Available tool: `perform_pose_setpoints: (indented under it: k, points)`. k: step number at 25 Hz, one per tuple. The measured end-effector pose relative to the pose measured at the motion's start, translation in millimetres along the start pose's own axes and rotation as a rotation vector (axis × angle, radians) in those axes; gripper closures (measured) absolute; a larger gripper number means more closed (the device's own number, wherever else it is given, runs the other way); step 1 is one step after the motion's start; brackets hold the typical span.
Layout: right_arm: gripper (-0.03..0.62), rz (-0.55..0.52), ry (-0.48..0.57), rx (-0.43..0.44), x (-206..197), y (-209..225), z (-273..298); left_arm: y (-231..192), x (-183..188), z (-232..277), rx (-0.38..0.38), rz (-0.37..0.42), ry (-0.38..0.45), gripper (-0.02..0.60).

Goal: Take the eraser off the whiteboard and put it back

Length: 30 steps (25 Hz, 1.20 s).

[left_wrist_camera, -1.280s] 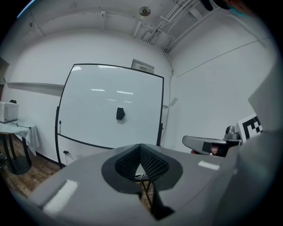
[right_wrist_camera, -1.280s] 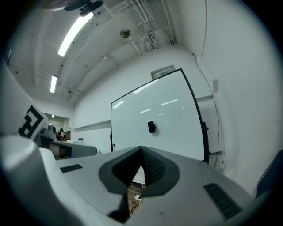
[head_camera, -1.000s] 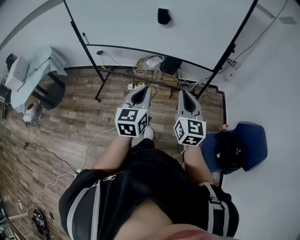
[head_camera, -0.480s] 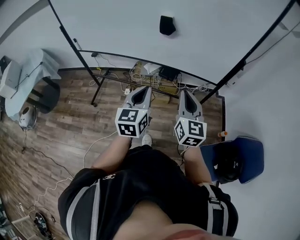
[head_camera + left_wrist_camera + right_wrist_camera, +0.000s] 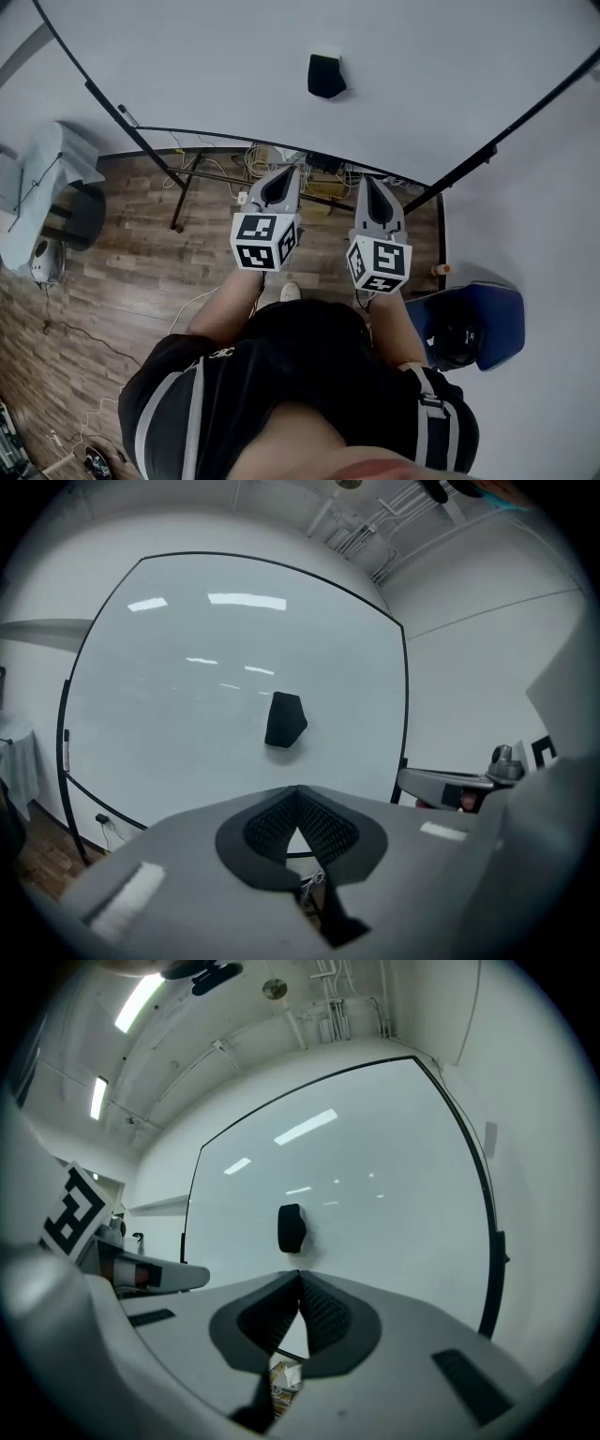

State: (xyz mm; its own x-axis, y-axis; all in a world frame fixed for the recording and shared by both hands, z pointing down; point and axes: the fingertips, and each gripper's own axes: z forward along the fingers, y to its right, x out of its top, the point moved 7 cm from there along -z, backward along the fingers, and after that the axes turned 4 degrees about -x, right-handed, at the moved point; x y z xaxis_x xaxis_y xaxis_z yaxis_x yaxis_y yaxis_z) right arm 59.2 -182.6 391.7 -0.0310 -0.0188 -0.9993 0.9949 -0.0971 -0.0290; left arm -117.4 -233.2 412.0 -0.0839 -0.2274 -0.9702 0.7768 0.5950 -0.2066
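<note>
A black eraser sticks to the face of a large whiteboard on a black stand. It shows ahead of both grippers as a dark block, the eraser in the left gripper view and the eraser in the right gripper view. My left gripper and right gripper point side by side at the board, still apart from it. Both are shut with their tips meeting and nothing between them: left gripper, right gripper.
Cables and boxes lie on the wooden floor under the board's lower rail. A blue chair with a dark bag stands at the right. A grey covered stand is at the left. White wall runs along the right.
The person has walked toward the whiteboard: the board and eraser loom larger and the eraser sits lower in the head view. Both grippers stay shut, side by side.
</note>
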Motion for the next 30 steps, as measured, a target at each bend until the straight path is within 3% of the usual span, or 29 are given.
perform_pose_setpoints:
  k: [6,17,21,30]
  points:
    - [0.589,0.017,-0.001,0.01,-3,17,27,-8,4,25,0.025,0.005,-0.002,0.572]
    - [0.589,-0.003,0.015,0.116,-1,36,48,-13,35,42,0.133,0.051,0.071,0.572]
    - [0.589,0.002,0.016,0.138,-1,43,51,-14,54,49,0.133,0.041,0.119,0.572]
    - [0.589,0.019,0.005,0.136,-7,55,50,-4,89,82,0.125,0.088,0.143,0.572]
